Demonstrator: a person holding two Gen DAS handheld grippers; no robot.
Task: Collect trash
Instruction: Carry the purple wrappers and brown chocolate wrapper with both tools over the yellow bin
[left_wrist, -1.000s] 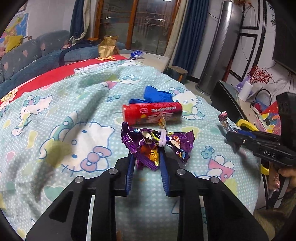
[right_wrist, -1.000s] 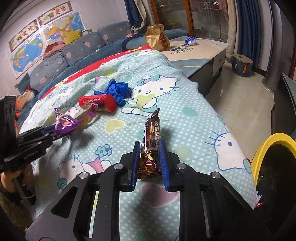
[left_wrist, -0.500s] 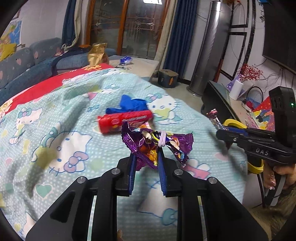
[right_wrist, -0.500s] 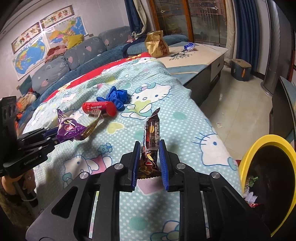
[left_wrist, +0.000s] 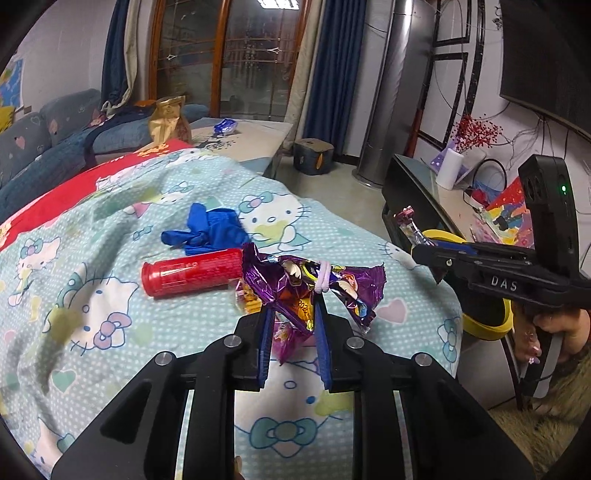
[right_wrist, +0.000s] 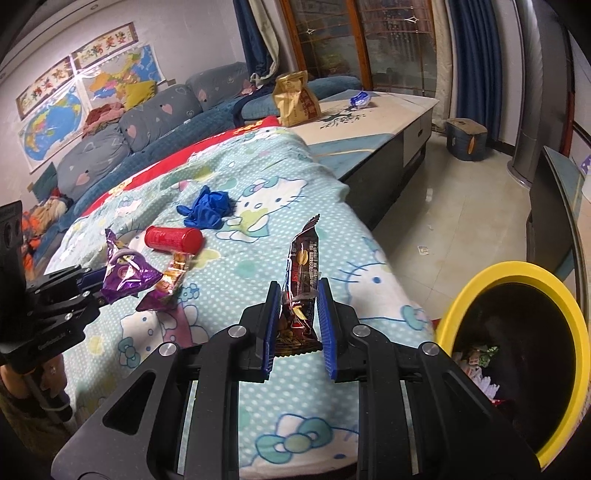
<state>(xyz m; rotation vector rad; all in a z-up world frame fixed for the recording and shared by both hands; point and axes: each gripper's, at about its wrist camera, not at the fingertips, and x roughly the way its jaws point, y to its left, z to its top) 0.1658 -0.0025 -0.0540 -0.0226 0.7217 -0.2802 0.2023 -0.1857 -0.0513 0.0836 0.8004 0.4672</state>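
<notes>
Right gripper is clamped on the upright dark snack wrapper, yellow-rimmed bin at lower right, closer than the left gripper pinching the purple wrapper.

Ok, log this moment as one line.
left gripper: shut on purple wrapper | right gripper: shut on brown wrapper | bin: beside right gripper
</notes>
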